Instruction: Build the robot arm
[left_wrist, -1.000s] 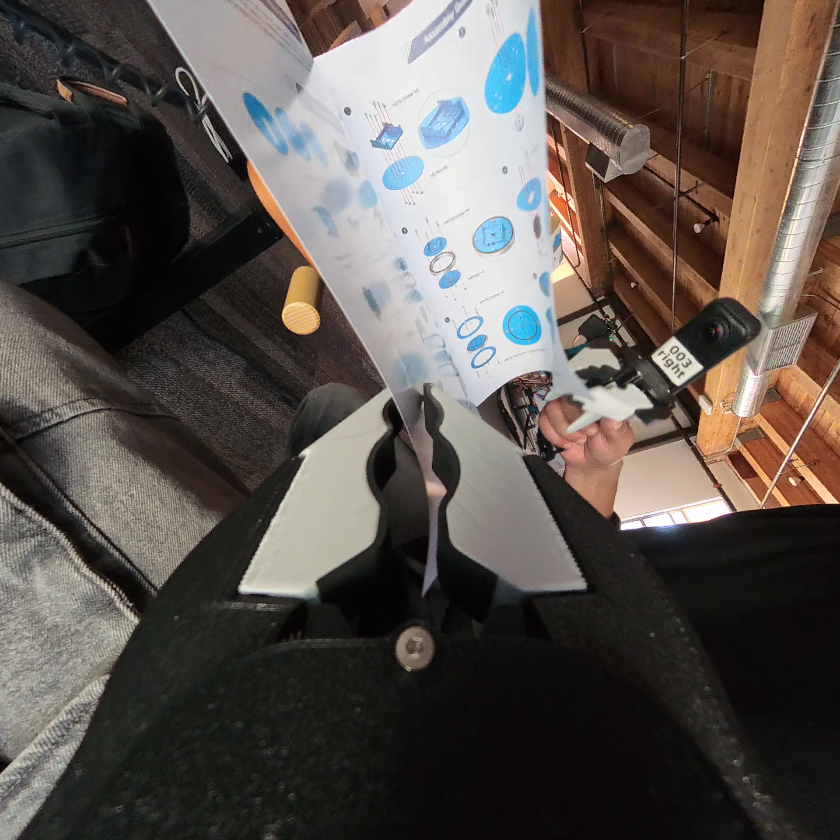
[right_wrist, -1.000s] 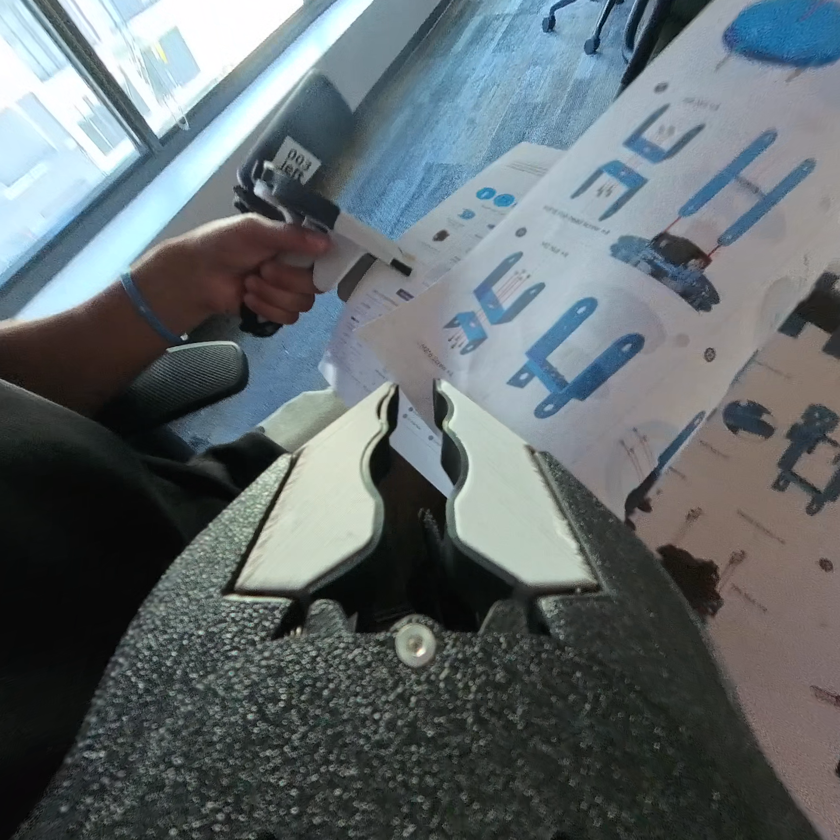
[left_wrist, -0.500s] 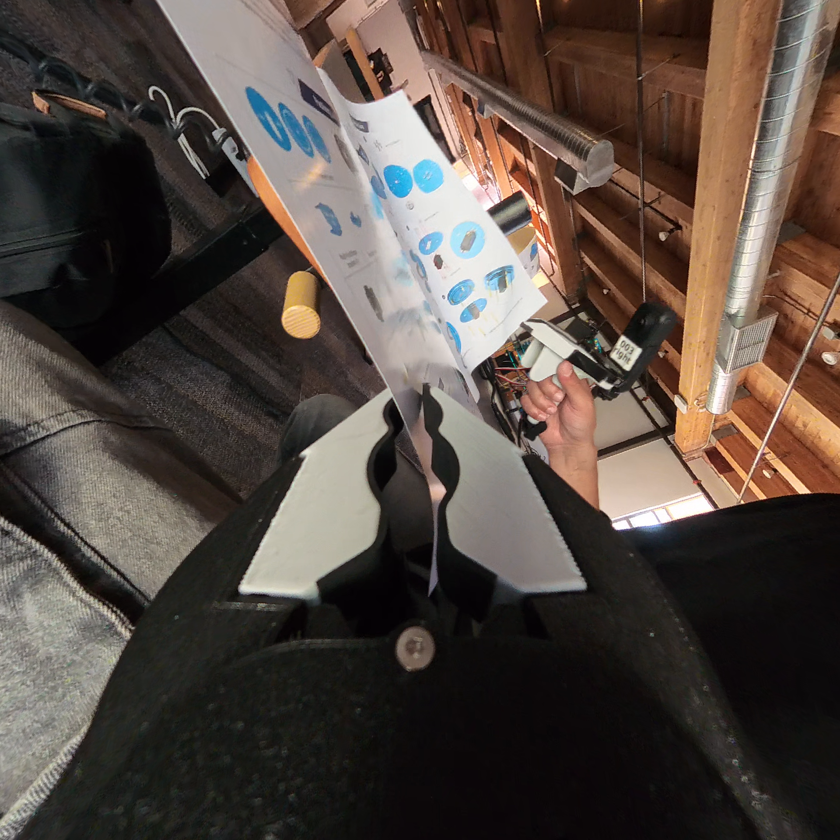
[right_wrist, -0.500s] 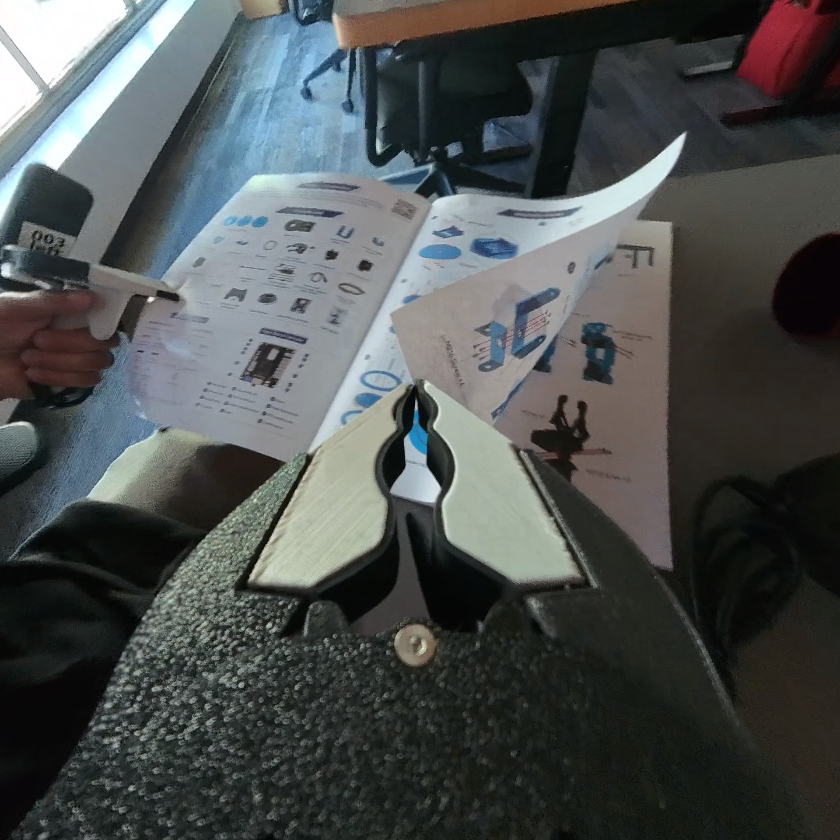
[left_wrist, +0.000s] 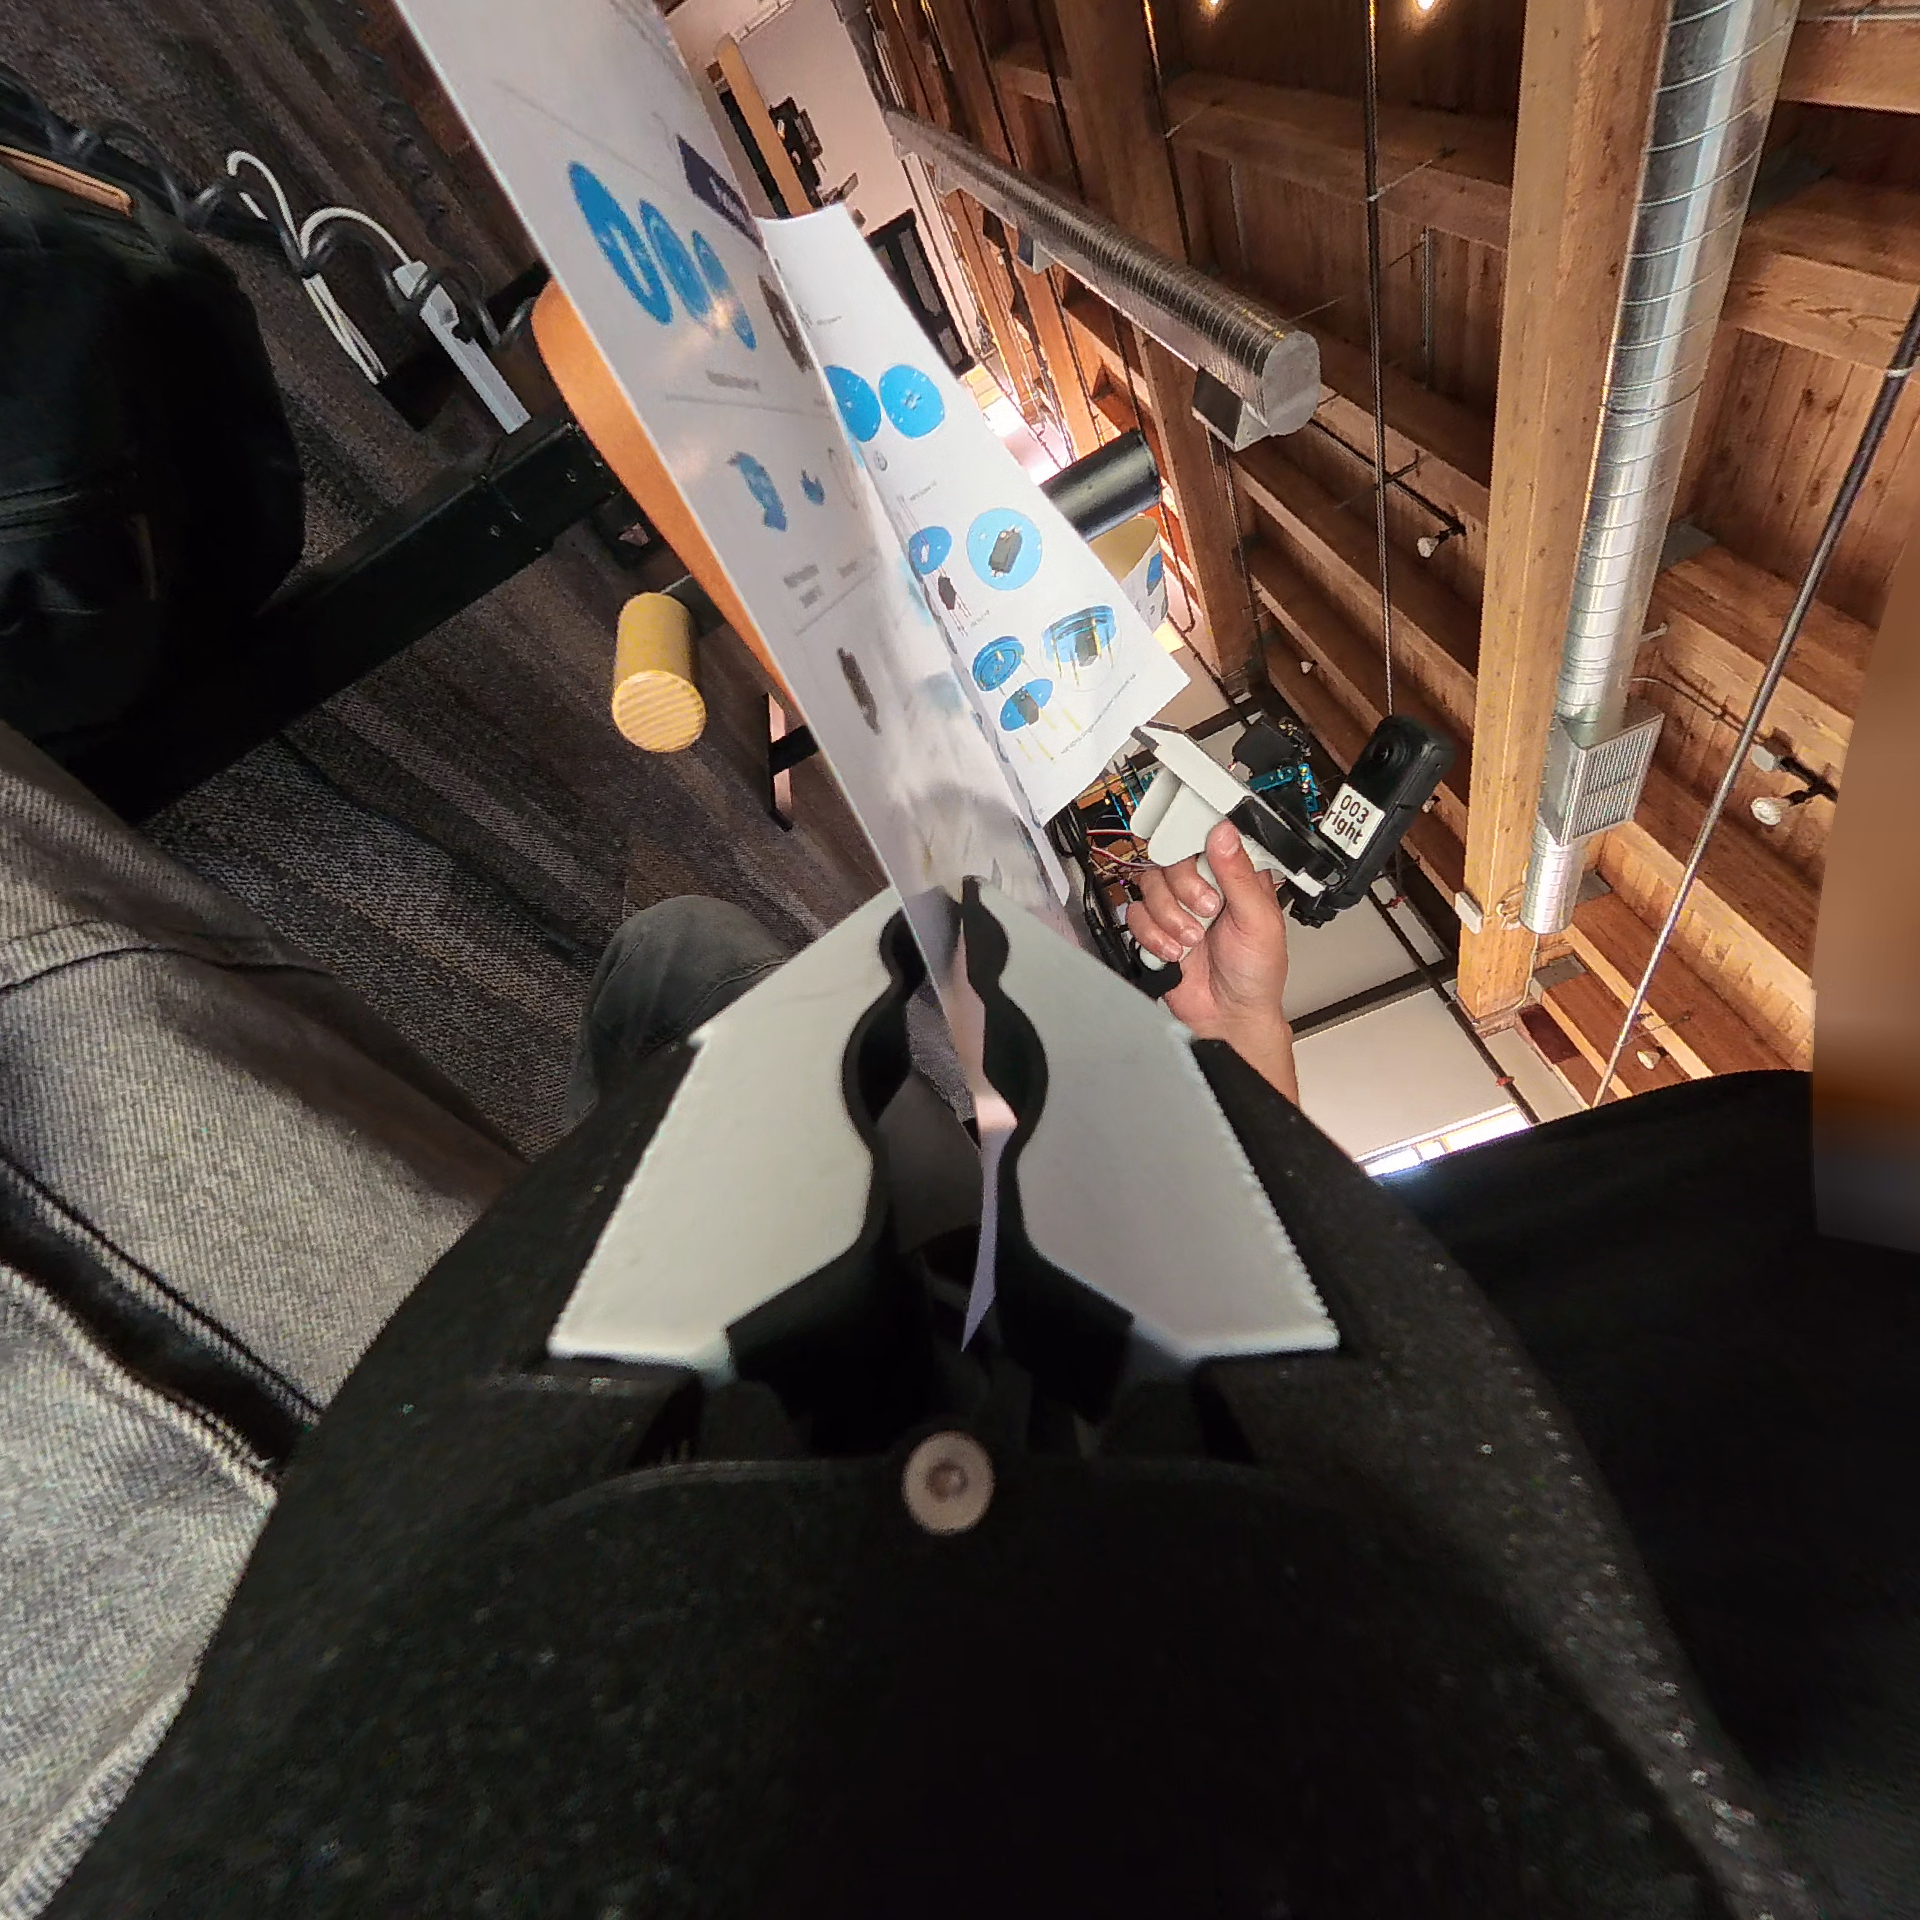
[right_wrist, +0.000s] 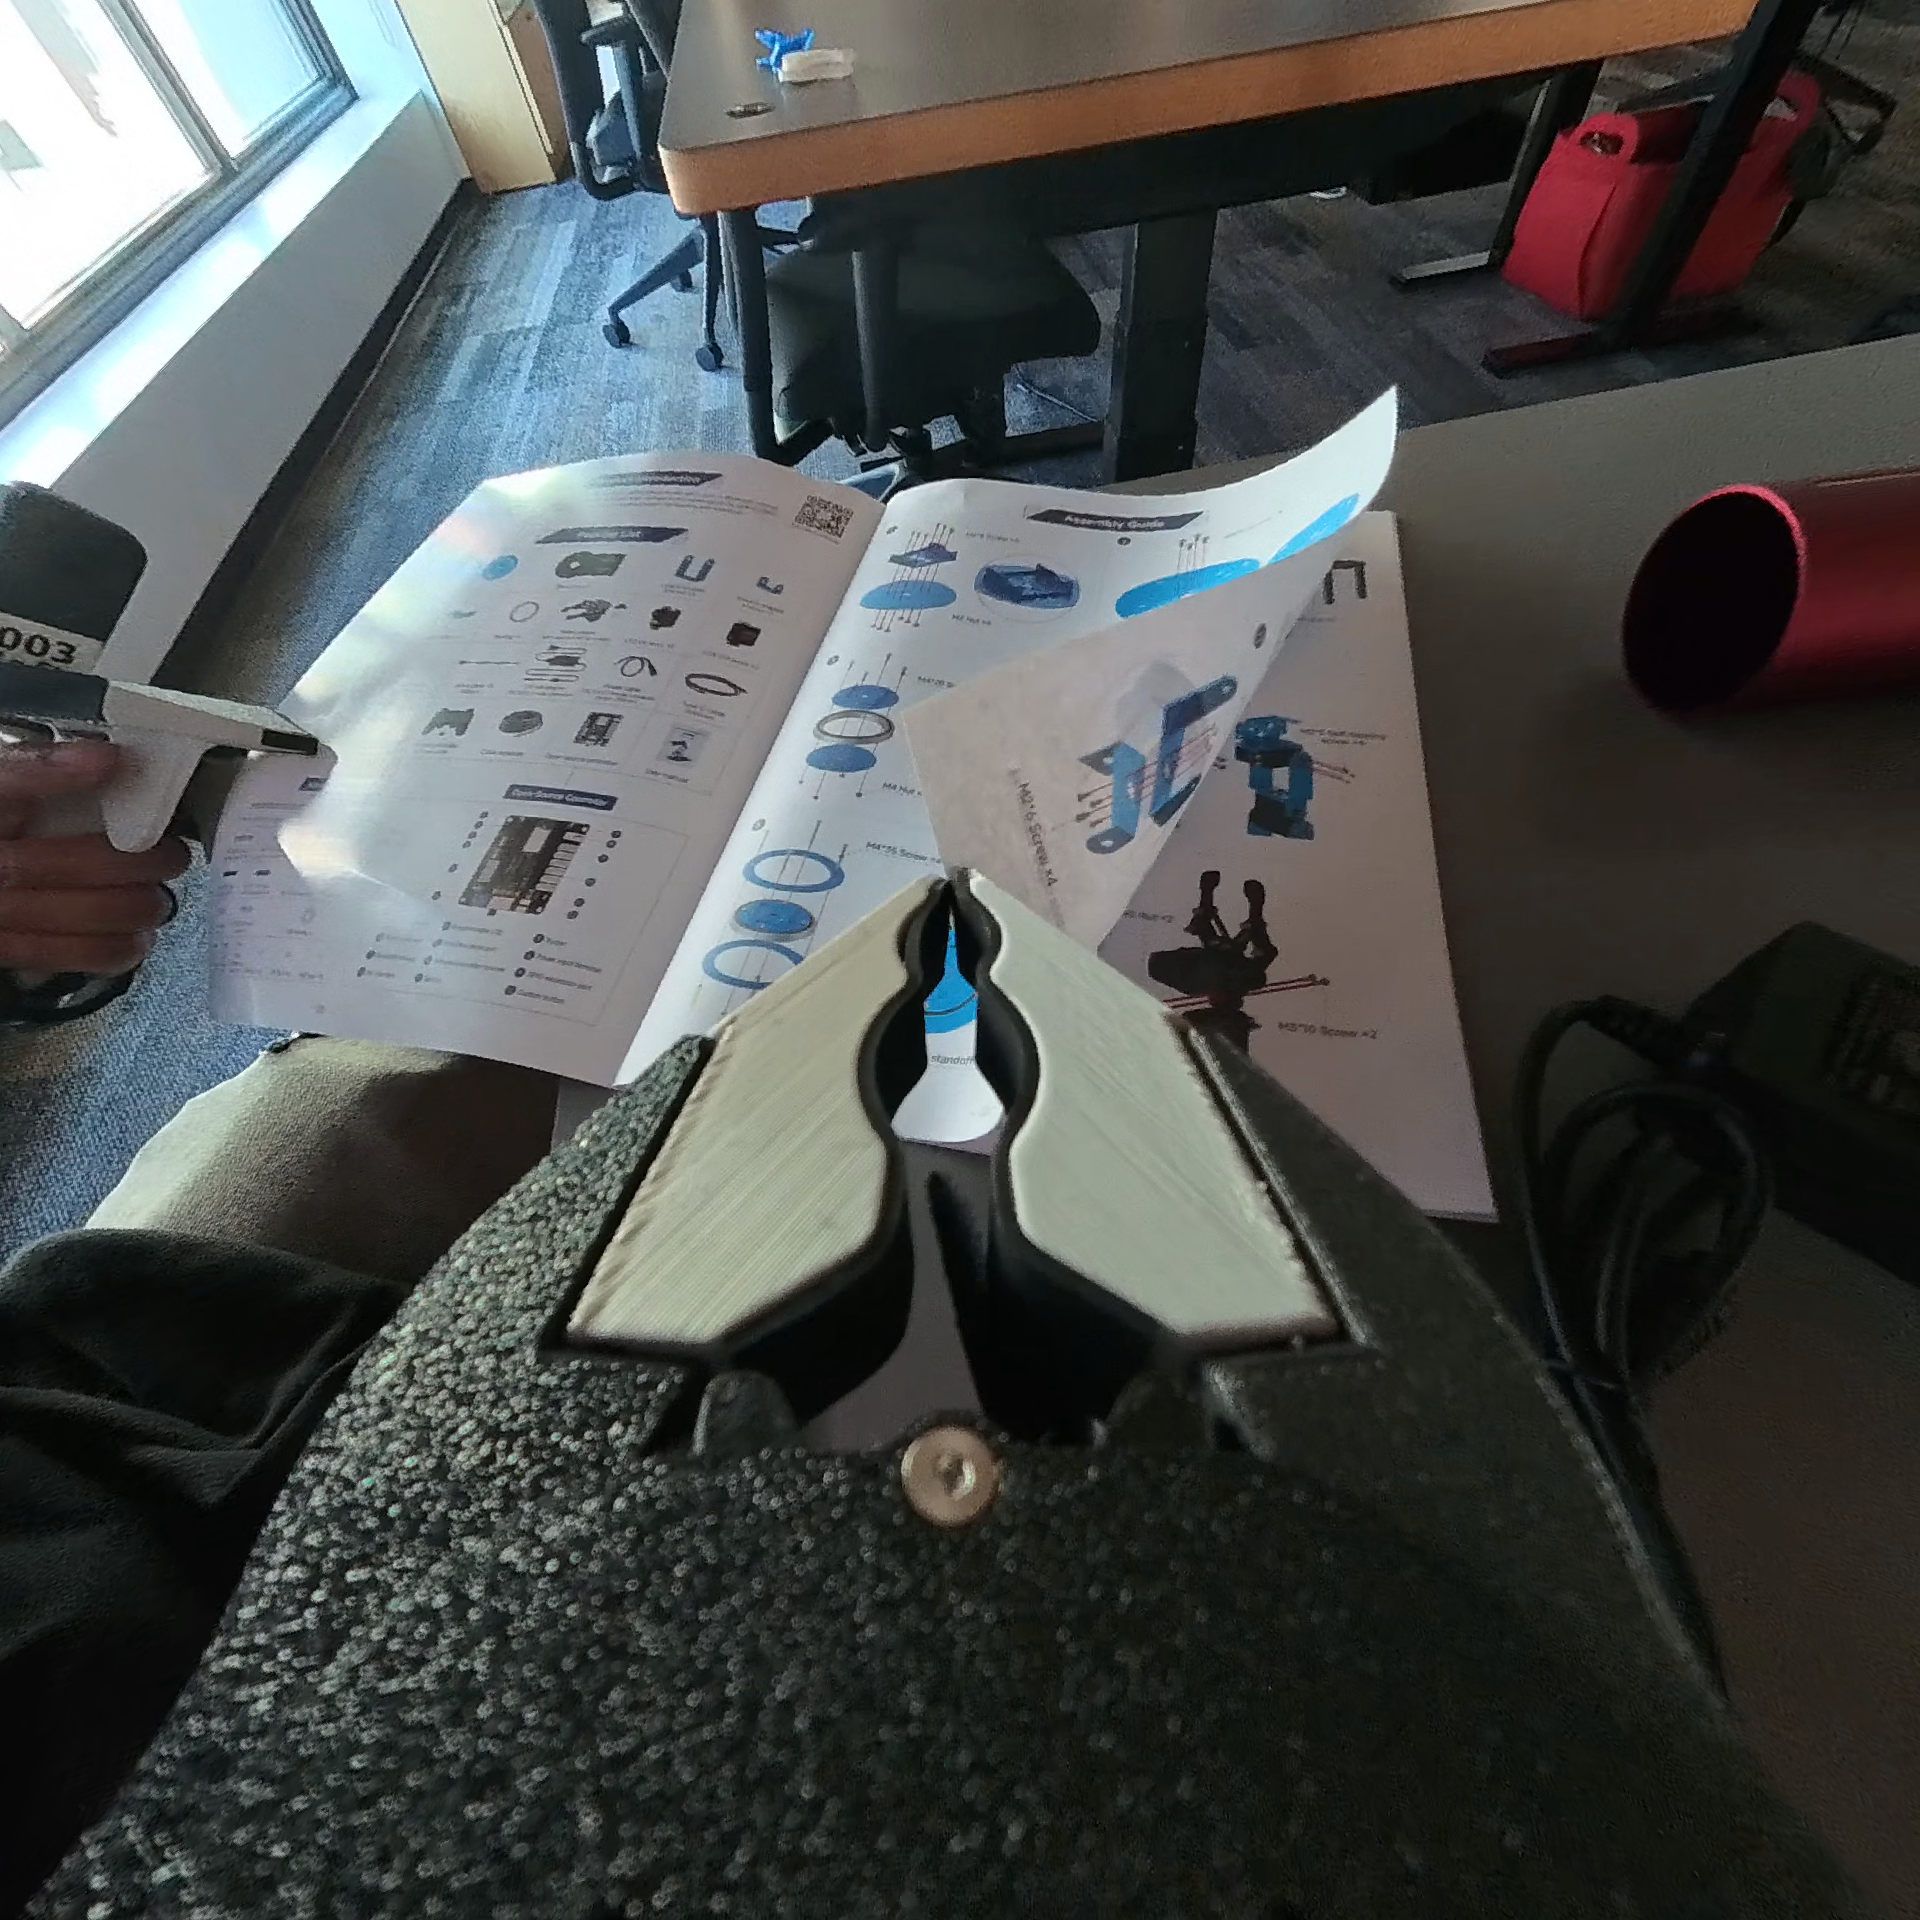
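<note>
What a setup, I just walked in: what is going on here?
A person holds tongs in each hand. The left tongs are clamped on the left edge of an open white booklet of blue diagrams. The right tongs pinch the corner of one curled page, lifted above the grey table.

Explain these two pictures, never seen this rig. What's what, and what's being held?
There is no robot here: a person holds a trigger-operated two-finger gripper in each hand, and each gripper carries a wide-angle camera looking along its fingers. One picture comes from the left gripper, the other from the right gripper. The black body and pale fingers at the bottom of each picture belong to that camera's own gripper.

An open illustrated booklet lies partly on a grey table. The left gripper is shut on the edge of its left-hand page, which overhangs the table. The right gripper's tips are closed at the corner of a curled page, apparently pinching it. A red cylinder and a black power brick also lie on the table.
</note>
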